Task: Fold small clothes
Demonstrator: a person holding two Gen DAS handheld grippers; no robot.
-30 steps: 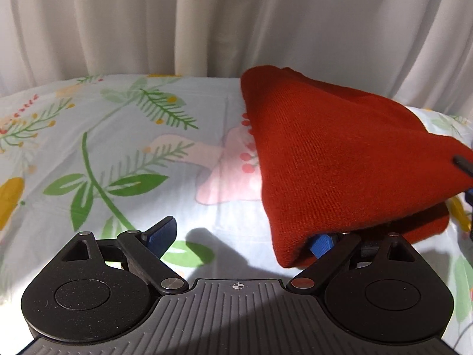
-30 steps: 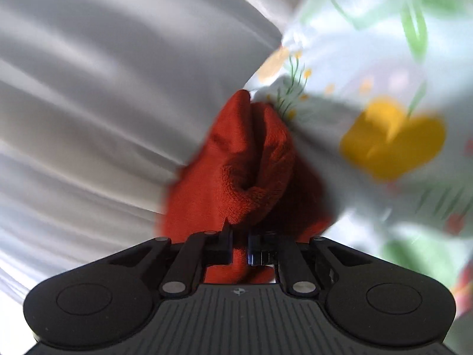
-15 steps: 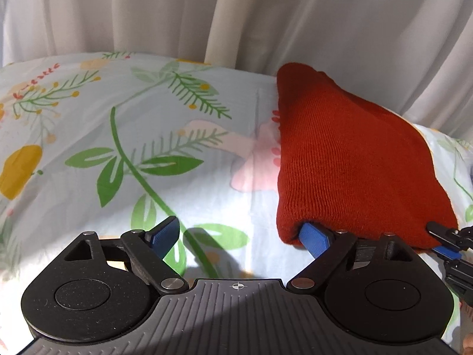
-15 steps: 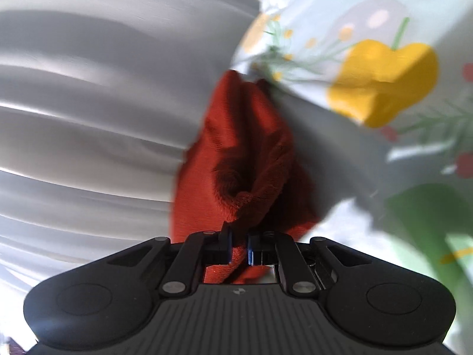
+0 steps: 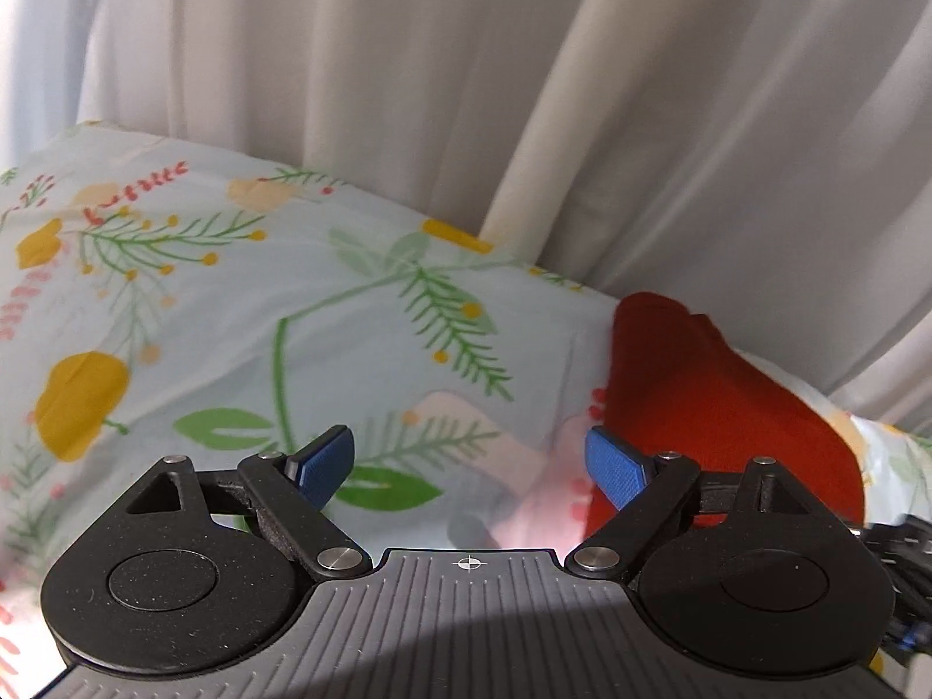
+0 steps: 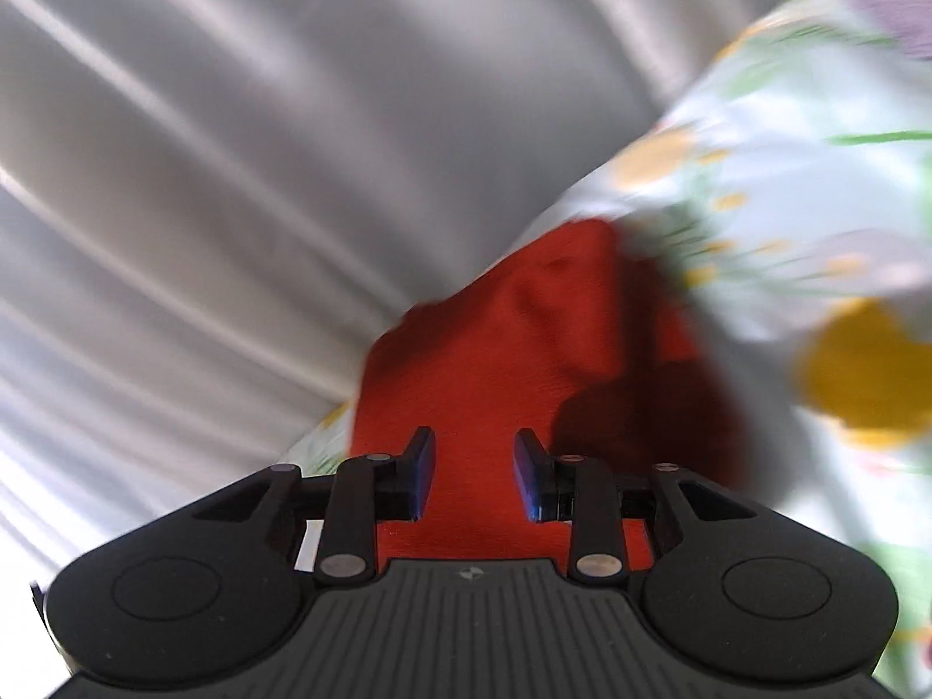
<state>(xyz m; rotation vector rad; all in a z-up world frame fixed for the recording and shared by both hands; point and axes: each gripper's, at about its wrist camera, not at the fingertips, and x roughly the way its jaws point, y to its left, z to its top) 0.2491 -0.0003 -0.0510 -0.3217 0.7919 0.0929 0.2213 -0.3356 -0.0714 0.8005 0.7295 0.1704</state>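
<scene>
Jaws wide on left gripper (image 5: 469, 457), right gripper (image 6: 473, 475) opening (both empty), red hat (image 6: 524, 349) beneath.

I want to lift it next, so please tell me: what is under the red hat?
The red hat lies on the floral sheet, which shows all around it. White curtain hangs behind. Whether anything else lies beneath cannot be seen; the hat covers that spot.

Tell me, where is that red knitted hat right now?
The red hat lies on the flowered sheet near the white curtain, at the right of the left wrist view, and beyond the right gripper, whose jaws are opening.
</scene>
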